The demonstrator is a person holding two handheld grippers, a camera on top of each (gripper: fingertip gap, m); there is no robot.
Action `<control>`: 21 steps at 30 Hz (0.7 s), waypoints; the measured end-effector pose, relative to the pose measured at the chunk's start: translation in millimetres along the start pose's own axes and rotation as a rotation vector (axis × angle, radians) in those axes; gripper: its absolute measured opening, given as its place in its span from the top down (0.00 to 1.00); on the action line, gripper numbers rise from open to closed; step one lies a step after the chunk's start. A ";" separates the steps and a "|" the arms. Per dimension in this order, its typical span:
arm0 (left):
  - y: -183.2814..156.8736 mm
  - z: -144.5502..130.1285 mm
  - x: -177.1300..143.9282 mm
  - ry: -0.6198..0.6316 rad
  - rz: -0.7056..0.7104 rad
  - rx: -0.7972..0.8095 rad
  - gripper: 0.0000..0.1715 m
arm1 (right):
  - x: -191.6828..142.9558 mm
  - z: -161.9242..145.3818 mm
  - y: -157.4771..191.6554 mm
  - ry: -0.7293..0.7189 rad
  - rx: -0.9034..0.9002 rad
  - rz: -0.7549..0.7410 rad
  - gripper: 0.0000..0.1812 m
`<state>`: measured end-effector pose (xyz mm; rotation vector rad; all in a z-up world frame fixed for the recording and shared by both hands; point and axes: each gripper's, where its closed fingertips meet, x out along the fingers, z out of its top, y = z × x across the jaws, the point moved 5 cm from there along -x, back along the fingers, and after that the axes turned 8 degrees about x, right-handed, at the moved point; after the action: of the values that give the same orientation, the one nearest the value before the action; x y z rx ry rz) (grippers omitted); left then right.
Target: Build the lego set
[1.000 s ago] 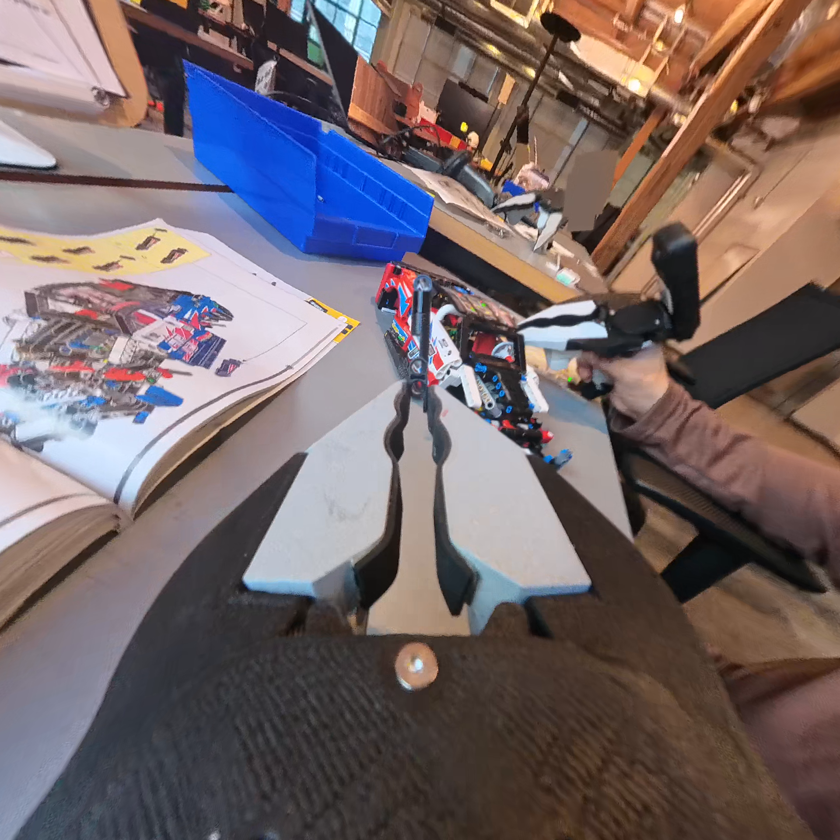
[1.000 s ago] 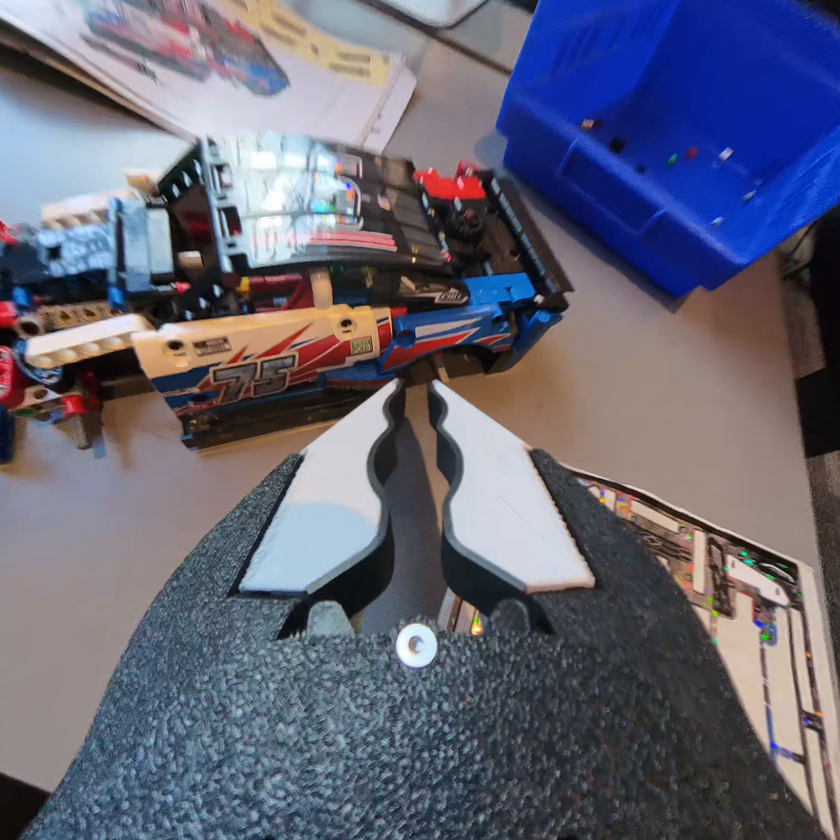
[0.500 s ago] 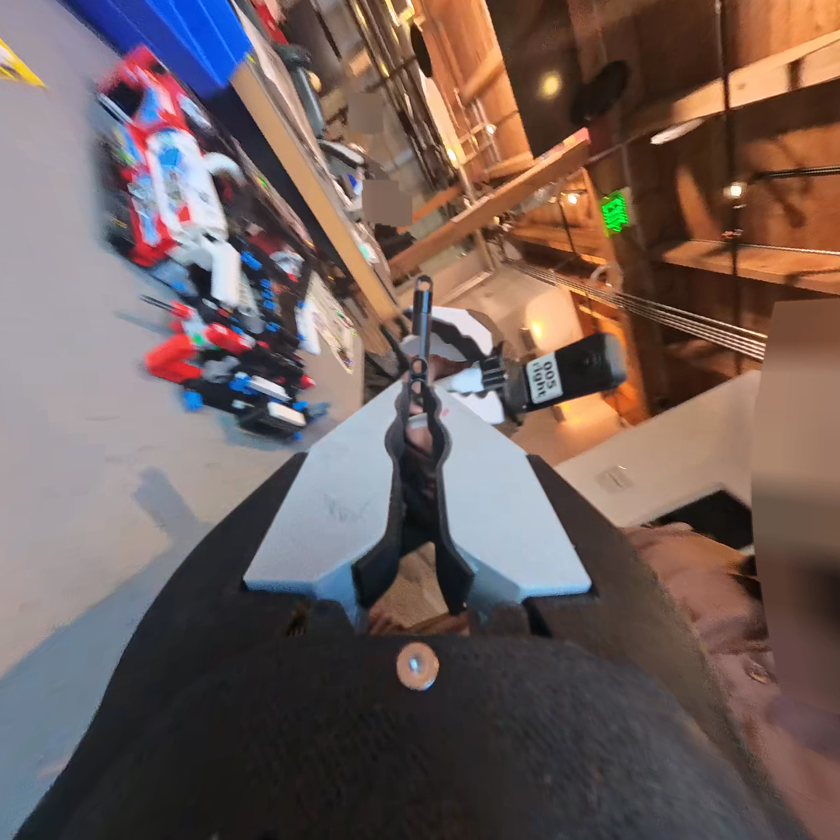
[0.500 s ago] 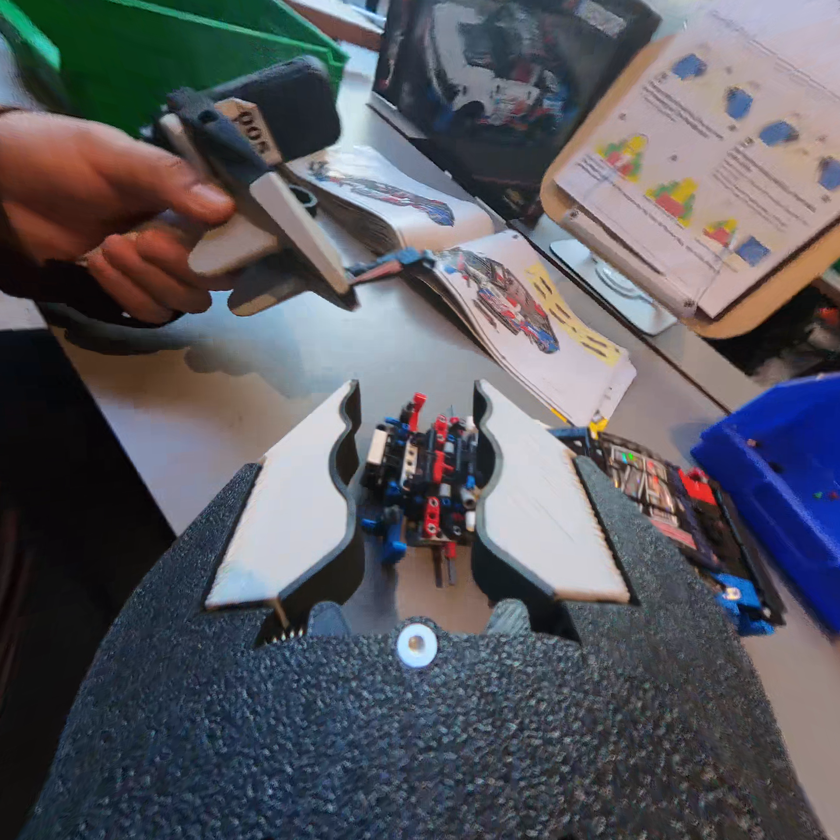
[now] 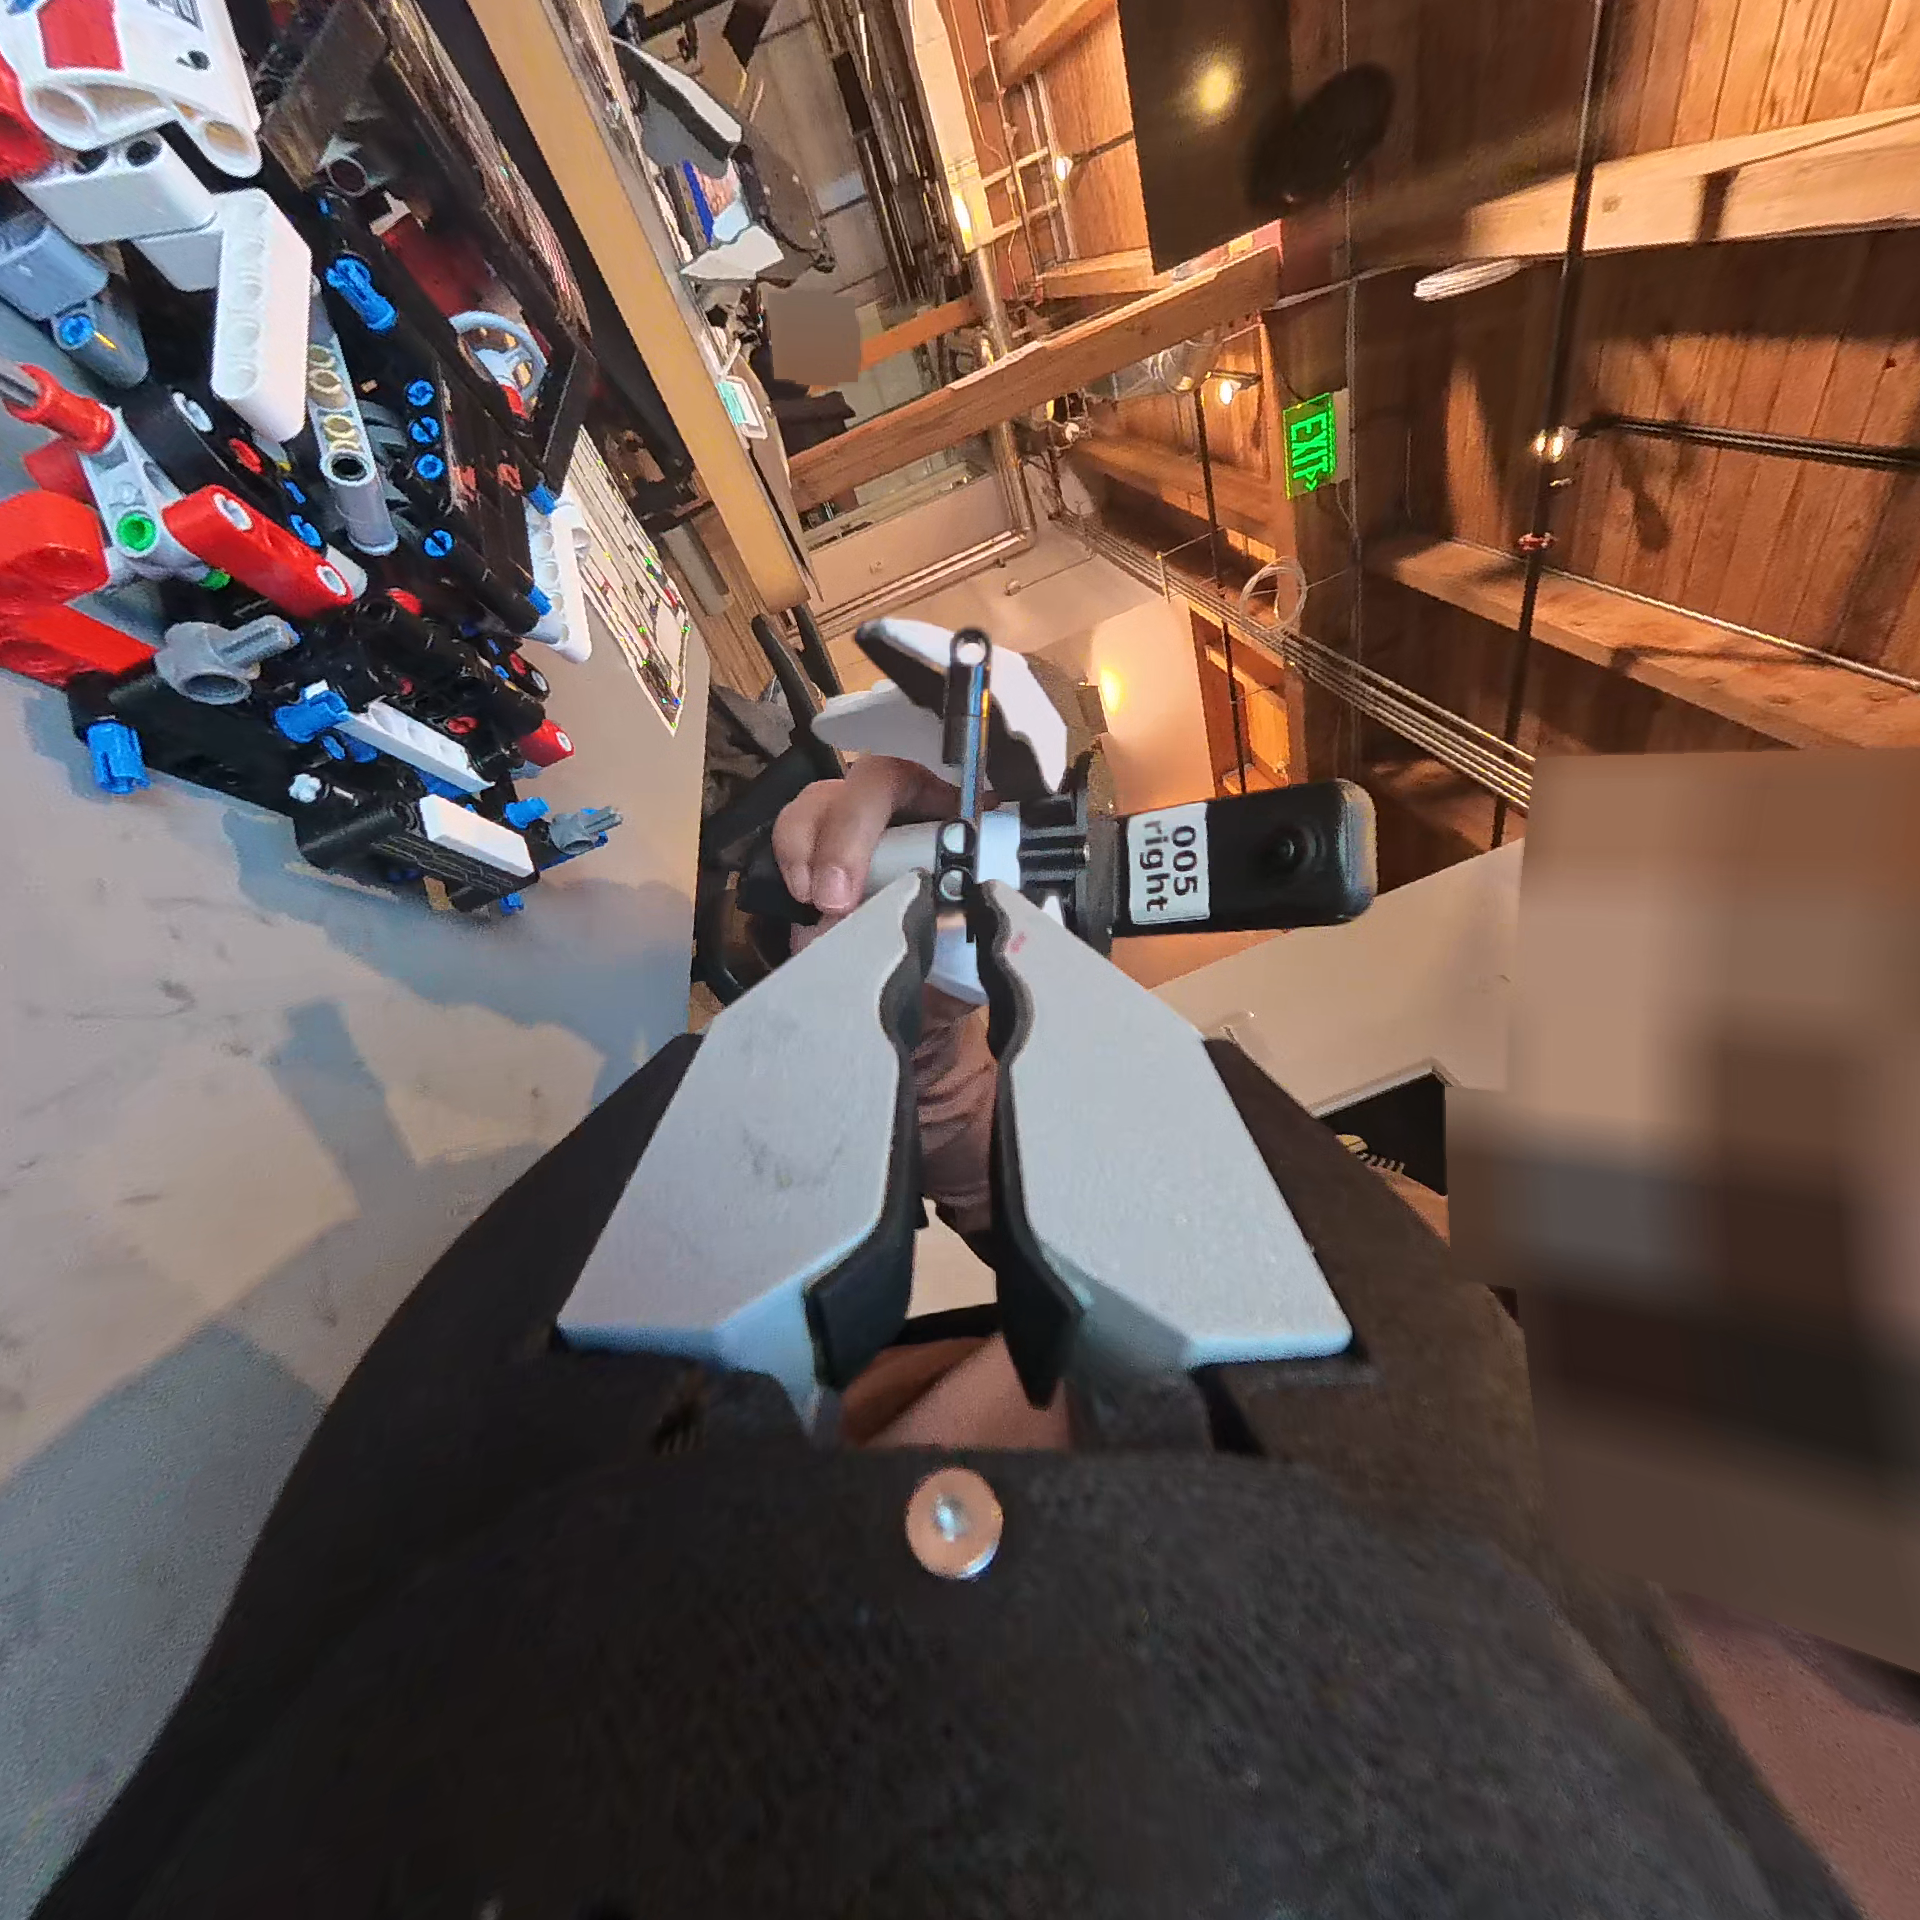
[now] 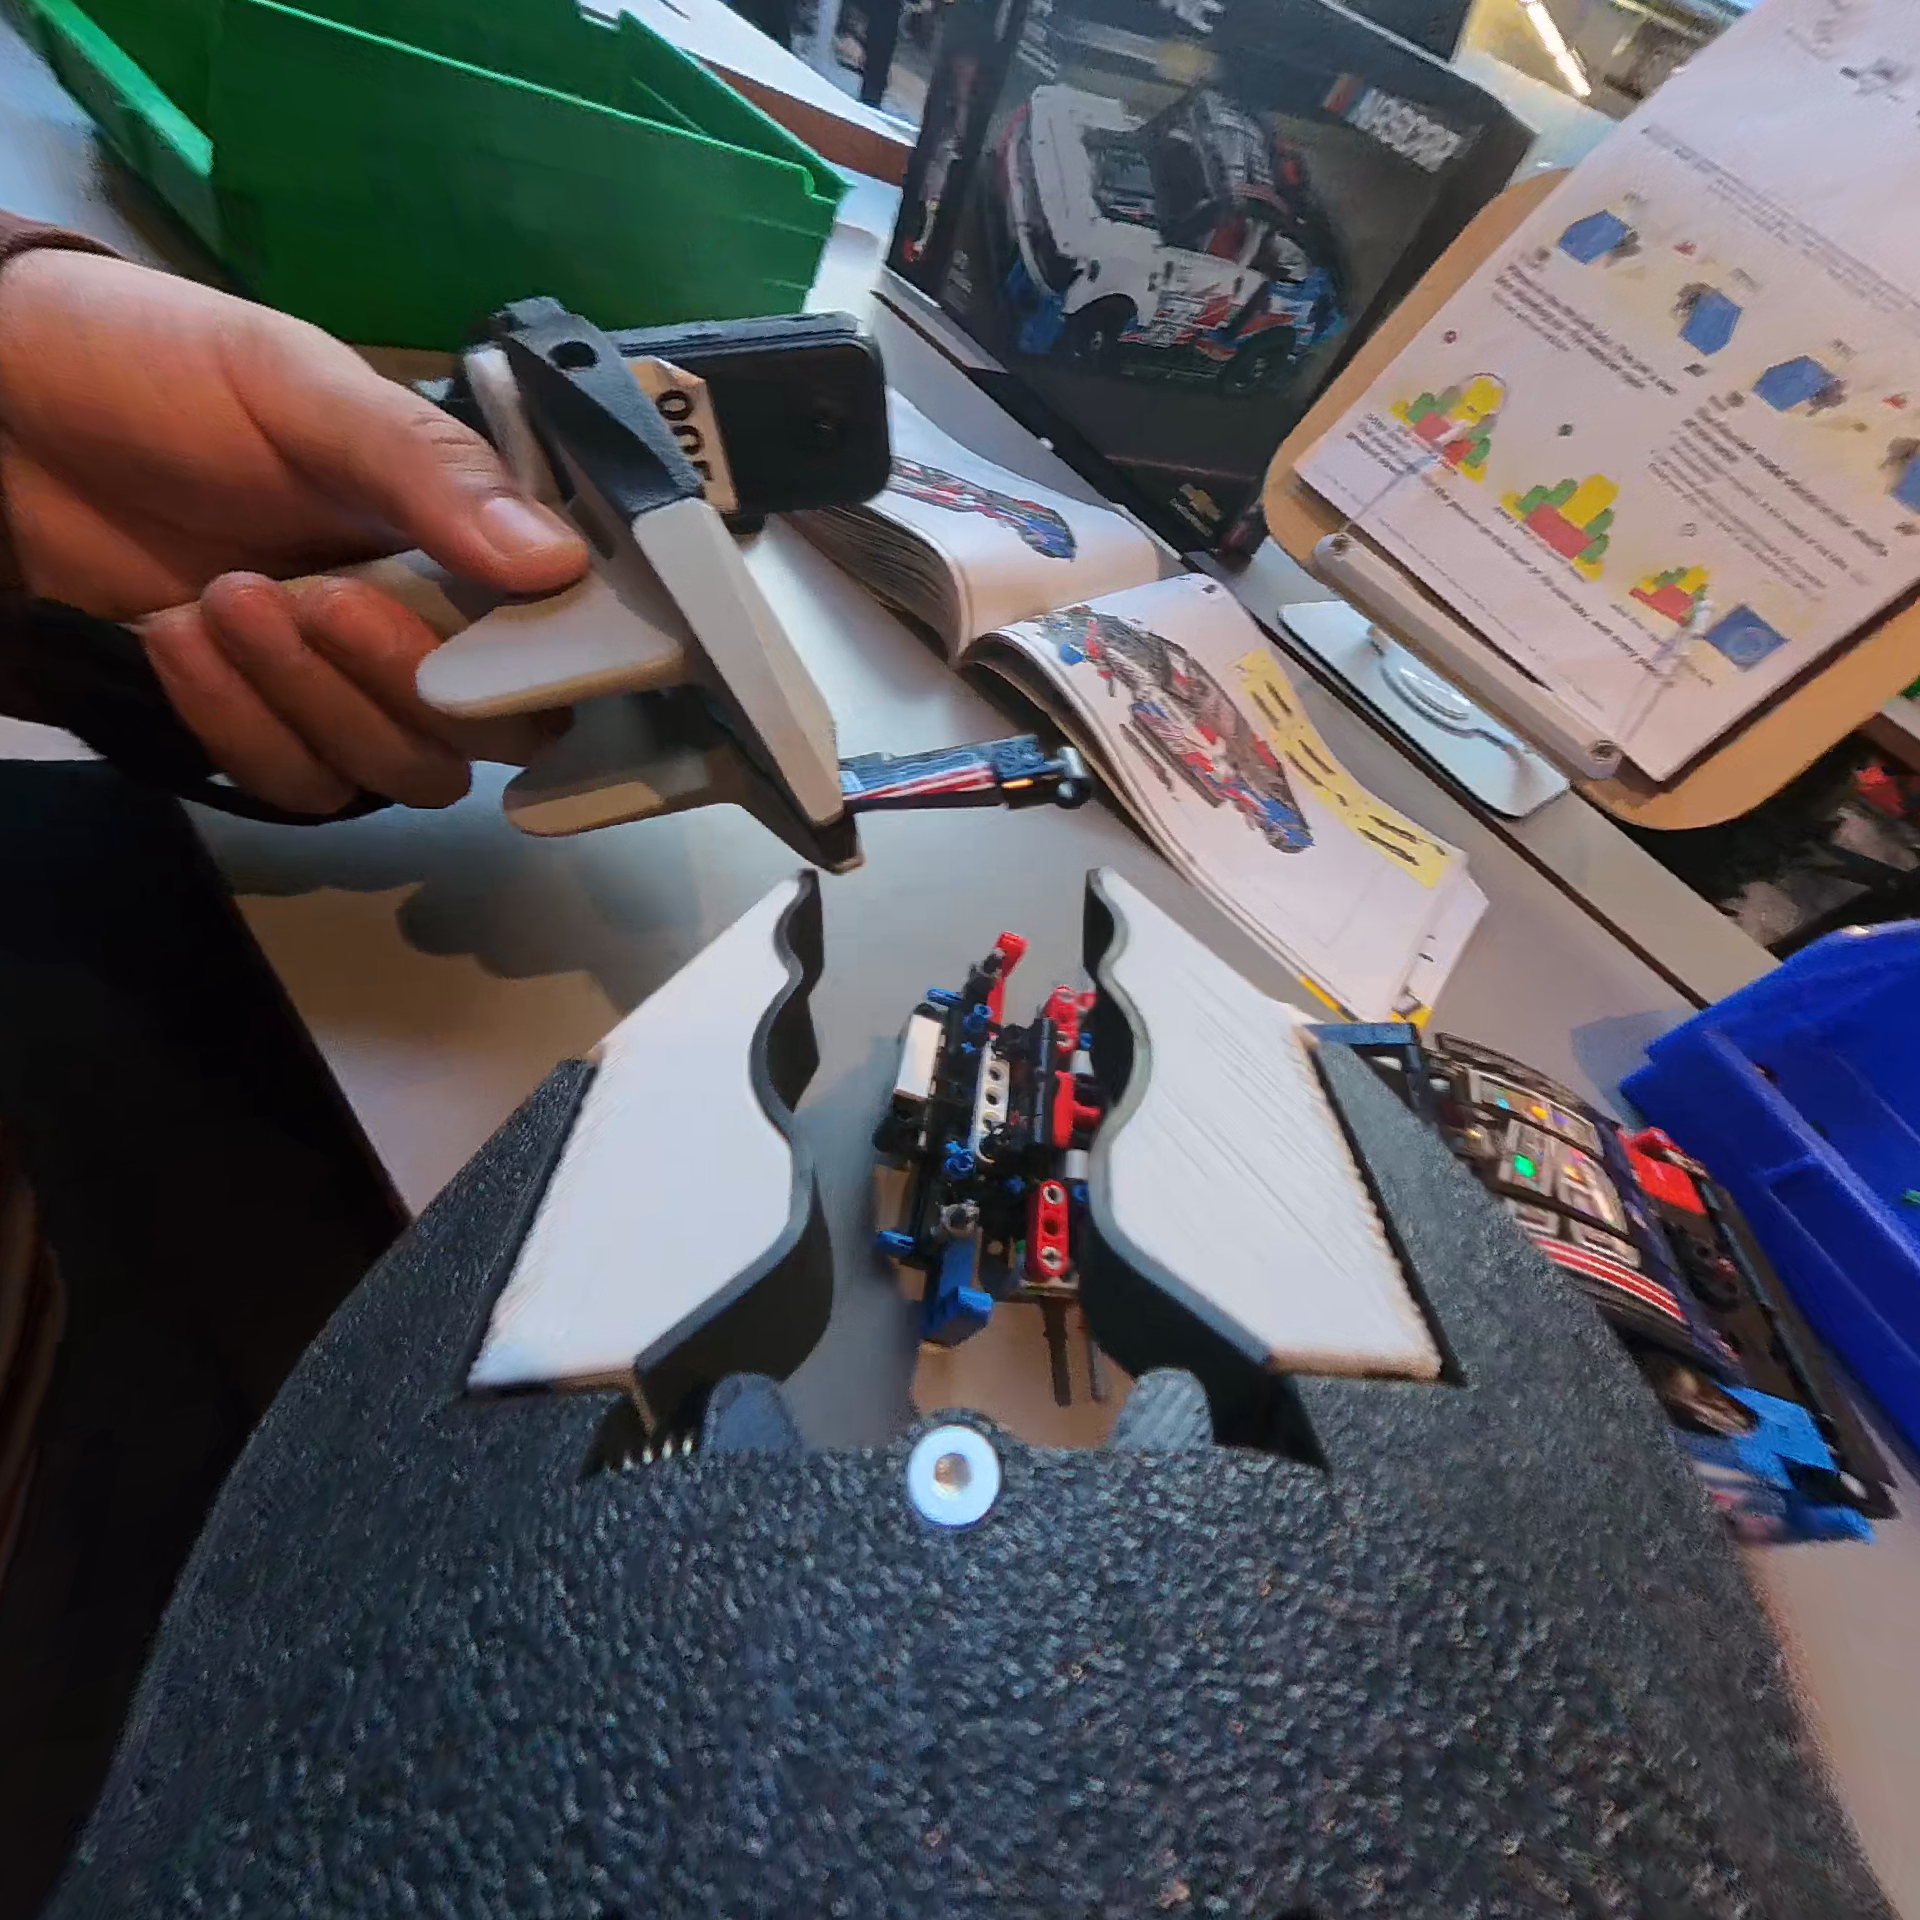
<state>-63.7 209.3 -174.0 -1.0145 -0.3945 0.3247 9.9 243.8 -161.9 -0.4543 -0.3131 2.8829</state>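
Note:
My left gripper is shut on a thin black lego piece that sticks out past the tips. In the right wrist view that piece shows a red, white and blue striped side, and a hand holds the left gripper above the table. My right gripper is open and empty, hovering over the end of the lego car chassis, which lies on the grey table. The chassis also shows in the left wrist view, with the right gripper beyond the held piece.
The car's body section lies to the right beside a blue bin. An open instruction book, the set's box, a sheet on a stand and a green bin stand behind. The table's edge runs at the left. Only a small space, under 4 cm, lies between the two pairs of fingers.
My right gripper has opened and swung from the car's body to above the chassis end. My left gripper, still holding the piece, has rolled and turned to face the right gripper.

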 end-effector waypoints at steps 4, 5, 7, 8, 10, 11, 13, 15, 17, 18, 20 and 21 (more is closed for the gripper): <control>0.0 -2.2 4.8 -0.003 -0.033 -0.023 0.98 | 5.9 -5.3 9.3 0.027 -0.013 0.051 0.72; 0.1 -3.6 6.4 0.000 -0.043 -0.034 0.98 | 6.8 -5.3 11.2 0.031 -0.028 0.048 0.72; 0.9 -6.4 9.4 0.008 -0.055 -0.047 0.98 | 7.8 -4.6 14.5 0.034 -0.058 0.041 0.72; 0.8 -7.1 10.4 0.008 -0.062 -0.053 0.98 | 8.1 -4.5 15.7 0.035 -0.072 0.036 0.73; 0.3 -7.4 11.1 0.006 -0.072 -0.062 0.98 | 8.4 -4.6 15.3 0.038 -0.096 0.014 0.73; -0.2 -7.1 10.9 0.001 -0.076 -0.066 0.98 | 8.3 -4.3 14.1 0.036 -0.101 0.000 0.73; 0.4 -5.7 8.9 -0.011 -0.070 -0.070 0.98 | 8.0 -4.1 9.4 0.036 -0.090 -0.030 0.73; 2.4 -5.0 5.9 -0.017 -0.051 -0.066 0.98 | 7.5 -4.8 4.3 0.037 -0.069 -0.047 0.71; 3.0 -5.3 4.1 -0.016 -0.049 -0.069 0.98 | 6.3 -4.3 2.0 0.026 -0.054 -0.044 0.70; 2.9 -5.6 3.7 -0.012 -0.050 -0.071 0.98 | 5.9 -4.0 2.0 0.021 -0.054 -0.039 0.69; 2.7 -6.3 3.2 0.002 -0.045 -0.064 0.98 | 5.6 -3.7 3.0 0.013 -0.072 -0.037 0.69; 2.7 -6.5 3.0 0.011 -0.040 -0.058 0.98 | 5.5 -3.5 3.6 0.011 -0.083 -0.037 0.69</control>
<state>-58.3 207.1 -178.8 -1.0633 -0.4158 0.2733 5.3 242.2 -167.5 -0.4725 -0.4363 2.8385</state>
